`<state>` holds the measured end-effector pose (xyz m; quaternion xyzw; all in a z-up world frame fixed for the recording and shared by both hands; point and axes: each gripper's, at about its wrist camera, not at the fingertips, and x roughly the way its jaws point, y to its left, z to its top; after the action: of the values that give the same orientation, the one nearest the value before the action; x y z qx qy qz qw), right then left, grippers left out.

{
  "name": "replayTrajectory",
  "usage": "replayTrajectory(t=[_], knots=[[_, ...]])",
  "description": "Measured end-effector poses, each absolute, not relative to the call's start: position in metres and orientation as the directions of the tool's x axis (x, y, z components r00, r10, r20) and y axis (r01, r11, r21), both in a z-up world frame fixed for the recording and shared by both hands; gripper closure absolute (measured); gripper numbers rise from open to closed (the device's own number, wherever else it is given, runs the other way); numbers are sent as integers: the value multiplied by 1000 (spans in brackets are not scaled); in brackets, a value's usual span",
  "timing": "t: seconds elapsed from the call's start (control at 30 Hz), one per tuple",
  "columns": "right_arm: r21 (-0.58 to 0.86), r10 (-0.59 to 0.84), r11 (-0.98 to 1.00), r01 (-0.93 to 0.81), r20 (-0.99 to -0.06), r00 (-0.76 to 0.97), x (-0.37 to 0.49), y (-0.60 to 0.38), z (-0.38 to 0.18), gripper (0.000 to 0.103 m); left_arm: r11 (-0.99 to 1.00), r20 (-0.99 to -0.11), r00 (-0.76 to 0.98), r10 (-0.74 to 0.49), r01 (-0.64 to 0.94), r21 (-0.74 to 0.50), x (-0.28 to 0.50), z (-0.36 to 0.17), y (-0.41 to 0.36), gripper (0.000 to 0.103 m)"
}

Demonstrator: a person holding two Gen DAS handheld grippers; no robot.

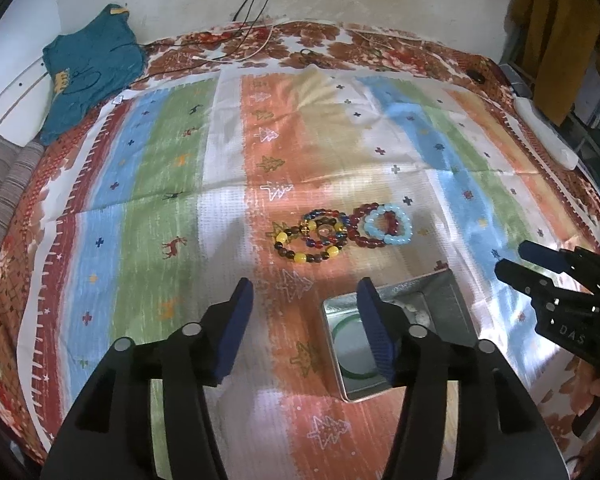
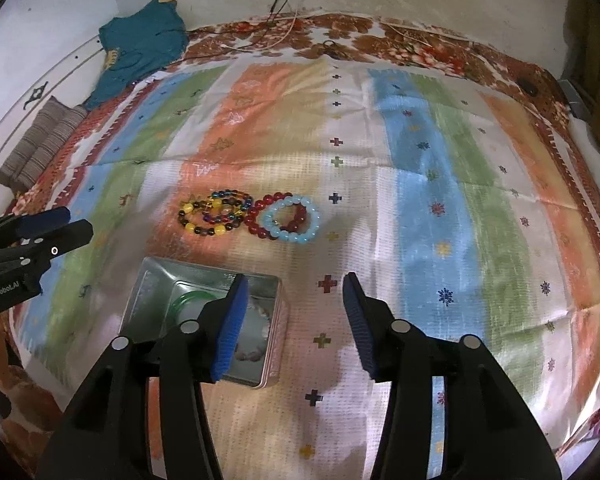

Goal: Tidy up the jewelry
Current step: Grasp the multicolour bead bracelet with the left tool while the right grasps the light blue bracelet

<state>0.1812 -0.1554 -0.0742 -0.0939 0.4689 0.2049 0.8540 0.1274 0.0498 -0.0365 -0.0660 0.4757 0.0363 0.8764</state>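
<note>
Several bead bracelets lie together on the striped cloth: a yellow-and-dark one (image 1: pixel 300 250) (image 2: pixel 204 224), a multicolour one (image 1: pixel 326 228) (image 2: pixel 230 204), a dark red one (image 1: pixel 362 226) (image 2: pixel 274 214) and a light blue one (image 1: pixel 388 225) (image 2: pixel 294 218). An open metal tin (image 1: pixel 342 368) (image 2: pixel 148 292) nearer me holds a green bangle (image 1: pixel 350 350) (image 2: pixel 186 300) and pale beads. My left gripper (image 1: pixel 306 324) (image 2: pixel 66 222) is open and empty, above the tin's left side. My right gripper (image 2: pixel 290 320) (image 1: pixel 512 260) is open and empty, right of the tin.
The striped cloth (image 1: pixel 172 208) covers a floral bedspread (image 1: pixel 16 280). A teal garment (image 1: pixel 88 68) and grey striped fabric (image 1: pixel 4 188) lie at the far left. Cables (image 1: pixel 256 44) trail along the back wall. A white power strip (image 1: pixel 548 136) lies at the right edge.
</note>
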Motion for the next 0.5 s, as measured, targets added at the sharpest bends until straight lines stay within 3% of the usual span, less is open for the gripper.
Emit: replayTrajectory(t=[0.07,0.5], knots=[[37,265,898,-439,-842,470,183,-155,-75,47,989,-840,543,16,-133,-67,132,-37,50,37],[29,253,898,-439,-851,461,198,-144,-81,29,996,-861,507,46,-92,-1,161,-53,42,26]])
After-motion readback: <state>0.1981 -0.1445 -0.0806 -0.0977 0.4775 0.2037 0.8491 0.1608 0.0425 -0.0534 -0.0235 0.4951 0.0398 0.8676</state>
